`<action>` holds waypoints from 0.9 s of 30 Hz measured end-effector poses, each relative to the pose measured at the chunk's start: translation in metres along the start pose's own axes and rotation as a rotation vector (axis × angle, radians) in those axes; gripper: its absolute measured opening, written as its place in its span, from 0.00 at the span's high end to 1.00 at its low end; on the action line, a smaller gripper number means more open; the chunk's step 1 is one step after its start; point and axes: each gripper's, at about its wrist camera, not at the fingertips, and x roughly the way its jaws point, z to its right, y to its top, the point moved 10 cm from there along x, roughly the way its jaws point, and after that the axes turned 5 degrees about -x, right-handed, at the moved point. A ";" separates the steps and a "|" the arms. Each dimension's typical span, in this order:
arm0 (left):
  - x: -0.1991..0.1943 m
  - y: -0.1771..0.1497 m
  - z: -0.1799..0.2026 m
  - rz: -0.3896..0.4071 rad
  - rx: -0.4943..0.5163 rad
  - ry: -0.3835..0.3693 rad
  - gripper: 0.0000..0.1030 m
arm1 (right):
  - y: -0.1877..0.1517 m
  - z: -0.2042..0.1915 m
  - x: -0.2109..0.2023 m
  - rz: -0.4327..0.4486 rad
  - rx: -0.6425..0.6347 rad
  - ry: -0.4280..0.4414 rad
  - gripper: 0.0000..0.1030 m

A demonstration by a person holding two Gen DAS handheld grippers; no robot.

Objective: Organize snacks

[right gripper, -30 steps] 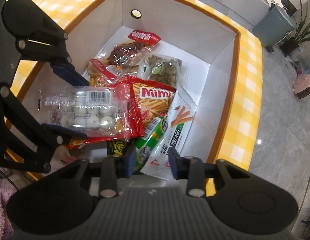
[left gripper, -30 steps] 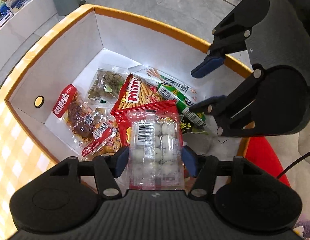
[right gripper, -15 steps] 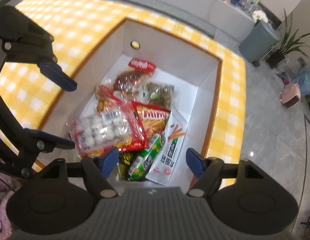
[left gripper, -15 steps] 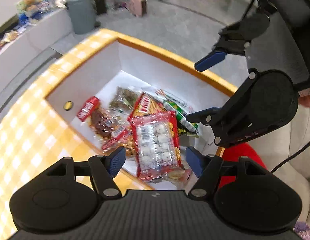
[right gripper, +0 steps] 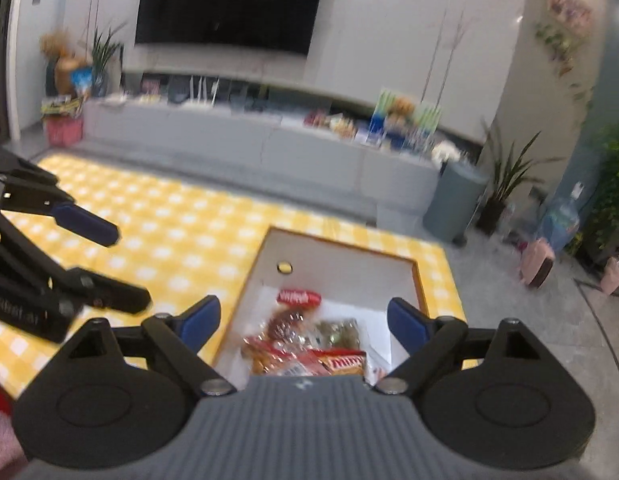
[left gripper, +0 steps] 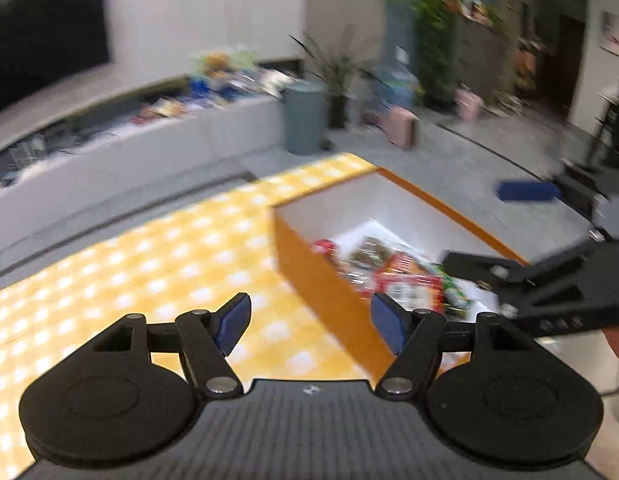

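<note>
The left gripper [left gripper: 311, 326] is held with its blue pads [left gripper: 232, 322] spread apart, and nothing is caught between them. The right gripper [right gripper: 305, 326] is seen with its jaws having just been opening; they stand wide, and nothing is gripped there either. Both are raised above the table [right gripper: 181, 232], which is covered in a yellow checked cloth. An orange-rimmed box [right gripper: 341, 276] with white inner walls is sunk into the table at its corner nearest the grey floor. The snacks [right gripper: 305, 344] are piled on the floor of that box, towards its near end. Among them a red packet [right gripper: 299, 298] is laid closest to the far wall, and a red-and-yellow bag [right gripper: 345, 362] is partly hidden behind the right gripper's body. Much is blurred, so single packets can hardly be told apart in the left wrist view
</note>
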 end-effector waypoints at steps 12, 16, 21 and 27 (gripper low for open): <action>-0.053 -0.054 -0.027 0.182 -0.065 0.150 0.12 | -0.044 -0.060 -0.042 0.072 0.090 -0.114 0.11; -0.057 -0.066 -0.027 0.204 -0.059 0.187 0.12 | -0.054 -0.070 -0.052 0.109 0.067 -0.169 0.06; -0.054 -0.082 -0.034 0.198 -0.096 0.206 0.11 | -0.065 -0.073 -0.049 0.103 0.090 -0.179 0.03; -0.039 -0.100 -0.046 0.100 -0.162 0.232 0.11 | -0.073 -0.081 -0.036 0.053 0.132 -0.144 0.03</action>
